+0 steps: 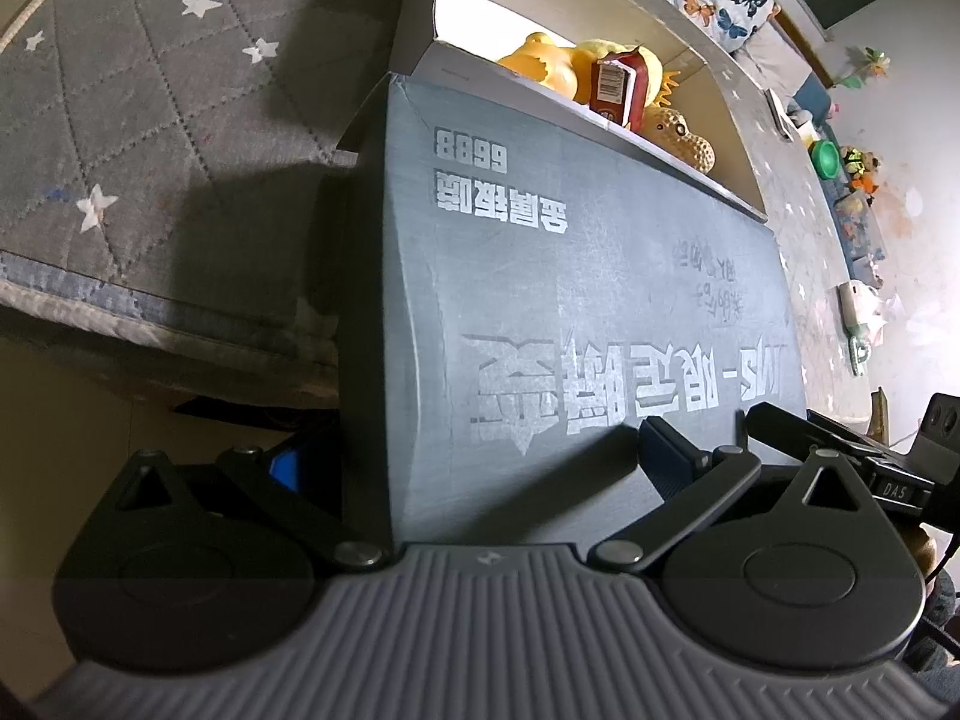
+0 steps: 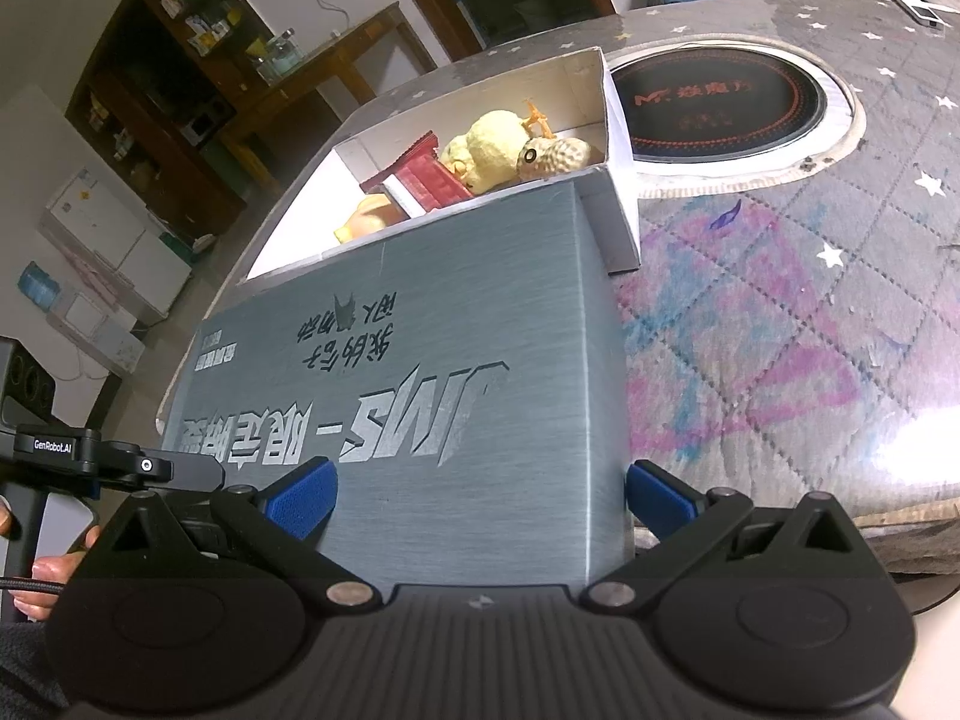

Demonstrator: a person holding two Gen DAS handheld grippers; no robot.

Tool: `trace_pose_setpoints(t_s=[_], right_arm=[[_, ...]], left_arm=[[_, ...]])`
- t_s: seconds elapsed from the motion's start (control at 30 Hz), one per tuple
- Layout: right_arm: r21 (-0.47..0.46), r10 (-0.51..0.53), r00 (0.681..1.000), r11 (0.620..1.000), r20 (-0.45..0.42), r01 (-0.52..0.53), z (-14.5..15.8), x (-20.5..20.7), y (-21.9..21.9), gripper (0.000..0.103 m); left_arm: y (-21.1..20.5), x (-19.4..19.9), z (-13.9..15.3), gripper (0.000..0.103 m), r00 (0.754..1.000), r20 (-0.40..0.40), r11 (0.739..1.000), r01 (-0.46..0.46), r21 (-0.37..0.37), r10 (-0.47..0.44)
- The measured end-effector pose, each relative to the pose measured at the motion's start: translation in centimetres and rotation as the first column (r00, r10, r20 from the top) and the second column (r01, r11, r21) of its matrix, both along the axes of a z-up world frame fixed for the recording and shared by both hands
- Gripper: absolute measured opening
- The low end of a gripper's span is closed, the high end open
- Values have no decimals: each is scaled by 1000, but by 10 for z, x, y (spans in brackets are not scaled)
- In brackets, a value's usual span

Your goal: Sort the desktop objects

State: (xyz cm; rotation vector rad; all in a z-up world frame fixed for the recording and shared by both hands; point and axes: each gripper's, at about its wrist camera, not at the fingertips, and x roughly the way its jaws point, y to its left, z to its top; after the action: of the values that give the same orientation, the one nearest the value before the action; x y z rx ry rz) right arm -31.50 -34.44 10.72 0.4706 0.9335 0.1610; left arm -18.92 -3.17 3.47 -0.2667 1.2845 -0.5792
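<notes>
A grey box lid [image 1: 588, 312] with pale printed lettering hangs tilted, half over an open cardboard box [image 1: 738, 138] and jutting past the table's near edge. My left gripper [image 1: 474, 459] is shut on the lid's left corner. One finger lies on the top face and the other is mostly hidden behind the side wall. My right gripper [image 2: 480, 498] is shut on the lid [image 2: 420, 360] at its right corner, blue pads [image 2: 300, 504] on either side. In the box [image 2: 618, 138] lie a yellow duck toy [image 1: 540, 60], a red carton [image 1: 621, 90] and a knobbly yellow toy [image 1: 678, 135].
A grey quilted, star-patterned cloth [image 2: 780, 300] covers the round table, with a built-in black hob [image 2: 720, 105] beyond the box. A green bowl [image 1: 825, 156] and small toys sit at the far rim. A person's hand [image 2: 54, 570] shows at lower left.
</notes>
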Motion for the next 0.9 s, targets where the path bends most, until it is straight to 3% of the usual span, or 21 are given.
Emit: trace_pose_setpoints(t_s=[0.57,0.9], right_arm=[[-25,23,991,999,129,-20,35,-14,11,103],[-64,26,971,998,238,-11,63,28,3,103]], left_arm=[[0,-4,34,103,989,149,999,18,-32,-13],[-7,30,63,103,968,249,998,-3,-62,18]])
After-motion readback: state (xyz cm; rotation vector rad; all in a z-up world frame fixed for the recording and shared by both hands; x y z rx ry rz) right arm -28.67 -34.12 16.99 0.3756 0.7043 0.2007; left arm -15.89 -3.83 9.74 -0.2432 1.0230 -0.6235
